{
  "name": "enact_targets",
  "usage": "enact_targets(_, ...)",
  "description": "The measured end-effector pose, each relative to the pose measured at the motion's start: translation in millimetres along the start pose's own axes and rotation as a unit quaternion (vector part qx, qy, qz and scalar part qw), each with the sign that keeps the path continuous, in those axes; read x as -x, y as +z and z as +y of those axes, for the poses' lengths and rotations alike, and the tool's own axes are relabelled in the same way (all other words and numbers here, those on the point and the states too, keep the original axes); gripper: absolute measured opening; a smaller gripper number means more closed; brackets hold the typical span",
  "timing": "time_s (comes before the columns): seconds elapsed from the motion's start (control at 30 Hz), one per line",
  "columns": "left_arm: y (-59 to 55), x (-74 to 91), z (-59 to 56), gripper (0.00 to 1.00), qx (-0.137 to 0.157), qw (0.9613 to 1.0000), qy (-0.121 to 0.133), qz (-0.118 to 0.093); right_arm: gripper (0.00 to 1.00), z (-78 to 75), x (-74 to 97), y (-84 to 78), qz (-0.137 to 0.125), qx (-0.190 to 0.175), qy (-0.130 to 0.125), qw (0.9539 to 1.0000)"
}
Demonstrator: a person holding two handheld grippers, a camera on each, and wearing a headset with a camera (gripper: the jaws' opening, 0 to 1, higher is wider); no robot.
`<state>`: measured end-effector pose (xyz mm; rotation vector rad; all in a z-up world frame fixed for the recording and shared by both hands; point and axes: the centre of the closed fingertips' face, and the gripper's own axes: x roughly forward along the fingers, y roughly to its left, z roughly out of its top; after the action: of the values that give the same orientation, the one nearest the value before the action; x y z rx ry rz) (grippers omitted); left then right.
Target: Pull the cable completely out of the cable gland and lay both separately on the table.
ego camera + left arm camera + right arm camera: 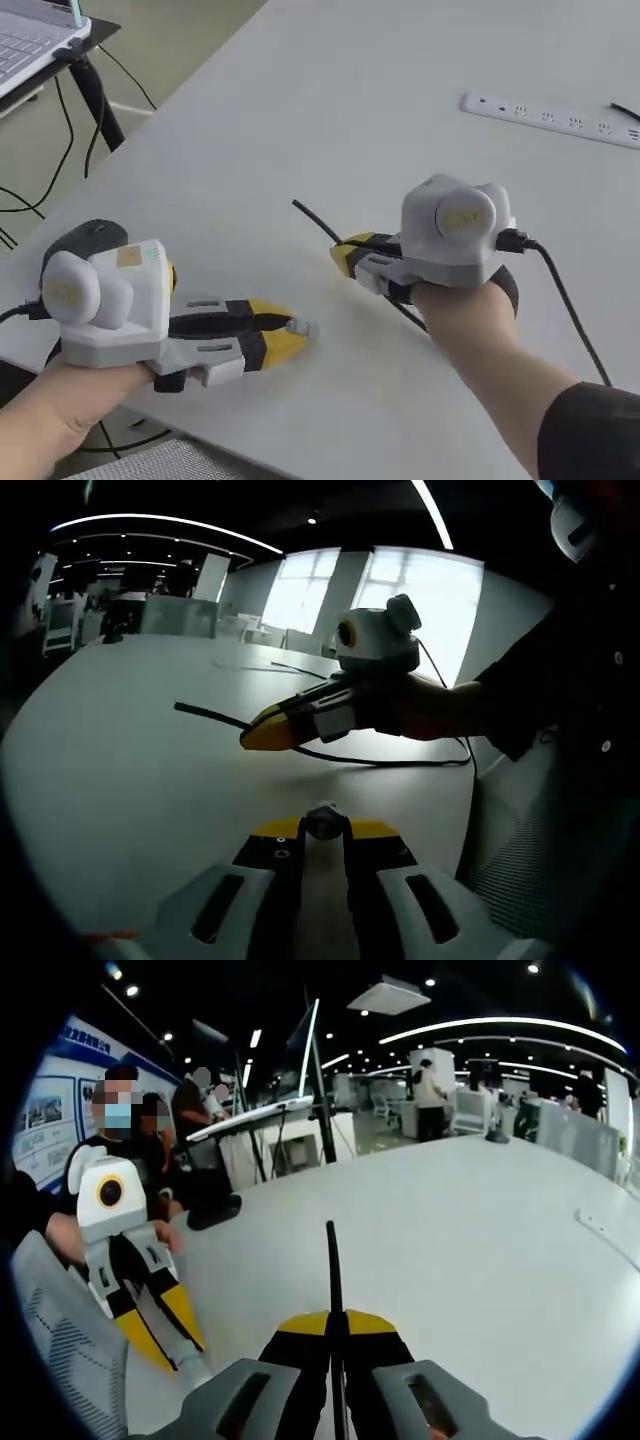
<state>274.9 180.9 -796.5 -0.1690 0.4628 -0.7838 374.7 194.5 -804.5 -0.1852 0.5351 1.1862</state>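
Observation:
The black cable lies clamped between the jaws of my right gripper, which is shut on it. Its free end points away over the white table and the rest trails back under the hand. In the right gripper view the cable runs straight out from the right gripper. My left gripper is shut on the small grey cable gland, low over the table near its front edge. The gland sits at the tips of the left gripper. Gland and cable are apart.
A white power strip lies at the far right of the table. A laptop stands on a black stand off the table's left edge, with loose wires on the floor. People sit beyond the table.

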Motion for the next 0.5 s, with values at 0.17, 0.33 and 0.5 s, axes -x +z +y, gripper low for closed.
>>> enact_targets(0.17,-7.0,-1.4,1.2,0.15,0.000,1.0000,0.004,0.004,0.00,1.0,-3.3,-4.4,0.005,0.004,0.004,1.0000)
enact_targets(0.33,-11.1,-2.8,0.4,0.15,0.002,1.0000,0.004,0.008,0.00,4.8,-6.6,-9.6,0.015,0.029,0.003,0.9995)
enact_targets(0.5,-13.5,-3.3,1.1,0.15,0.000,1.0000,0.006,0.007,0.00,9.4,-9.7,-19.0,0.035,0.069,0.001,0.9970)
